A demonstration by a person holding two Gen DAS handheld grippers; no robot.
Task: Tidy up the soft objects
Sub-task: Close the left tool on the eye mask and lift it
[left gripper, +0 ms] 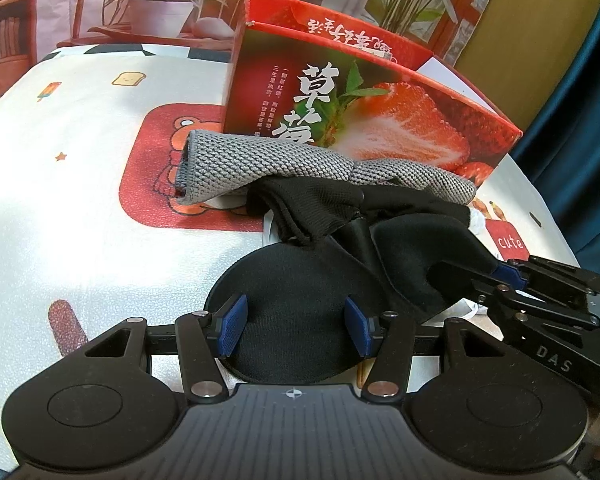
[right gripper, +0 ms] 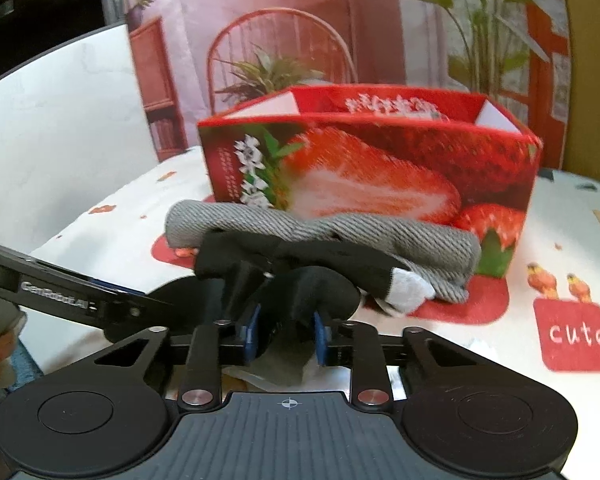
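Note:
A pile of soft things lies in front of a red strawberry box (left gripper: 364,92), also in the right wrist view (right gripper: 380,160). A grey knit cloth (left gripper: 284,164) lies on top, black fabric (left gripper: 316,208) under it, and a black padded eye mask (left gripper: 292,300) nearest. My left gripper (left gripper: 296,326) is open, its blue pads astride the mask's round cup. My right gripper (right gripper: 286,334) is closed on the mask's other cup (right gripper: 312,292); it shows at the right of the left wrist view (left gripper: 496,276). The grey cloth (right gripper: 340,236) and a black-and-white sock (right gripper: 404,288) lie behind.
The table has a white cloth with cartoon prints (left gripper: 80,208) and a red "cute" patch (right gripper: 576,336). The box is open at the top. A printed backdrop (right gripper: 300,20) stands behind. The left gripper's arm (right gripper: 68,292) crosses the left side.

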